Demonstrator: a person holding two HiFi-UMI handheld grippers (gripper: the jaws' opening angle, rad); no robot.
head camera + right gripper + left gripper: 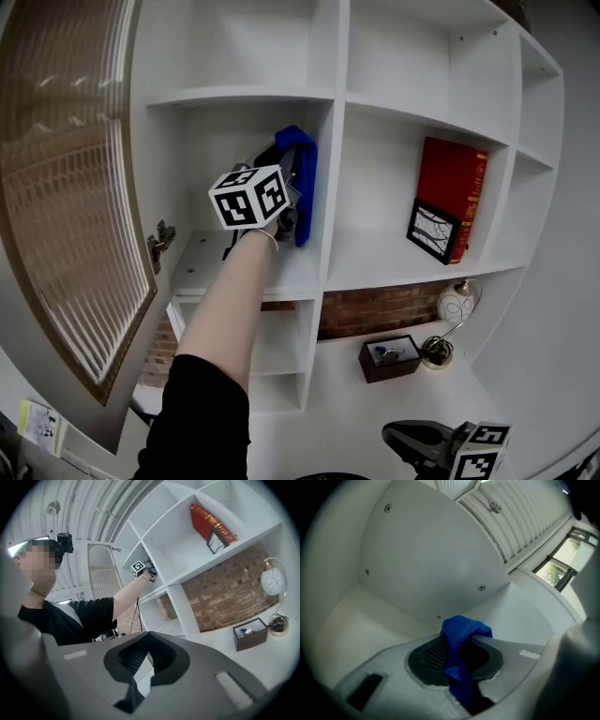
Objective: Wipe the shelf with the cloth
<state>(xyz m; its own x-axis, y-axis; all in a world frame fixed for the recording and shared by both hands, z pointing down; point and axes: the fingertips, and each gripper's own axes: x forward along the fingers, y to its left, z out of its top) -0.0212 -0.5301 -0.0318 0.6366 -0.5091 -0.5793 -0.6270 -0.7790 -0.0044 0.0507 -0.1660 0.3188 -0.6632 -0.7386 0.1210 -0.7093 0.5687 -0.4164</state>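
In the head view the left gripper reaches into a smooth white shelf compartment. A nubby blue cloth hangs against the right divider, and the marker cube hides the jaws. The right gripper is cut off at the near bottom edge.

In the left gripper view the jaws pinch the cloth between ribbed black pads. The cloth bunches above them, just over the shelf floor.

In the right gripper view the right gripper has its jaws closed tip to tip with nothing between them.

No text is showing legibly: print on the red book and the paper slip is appearing too small to read.
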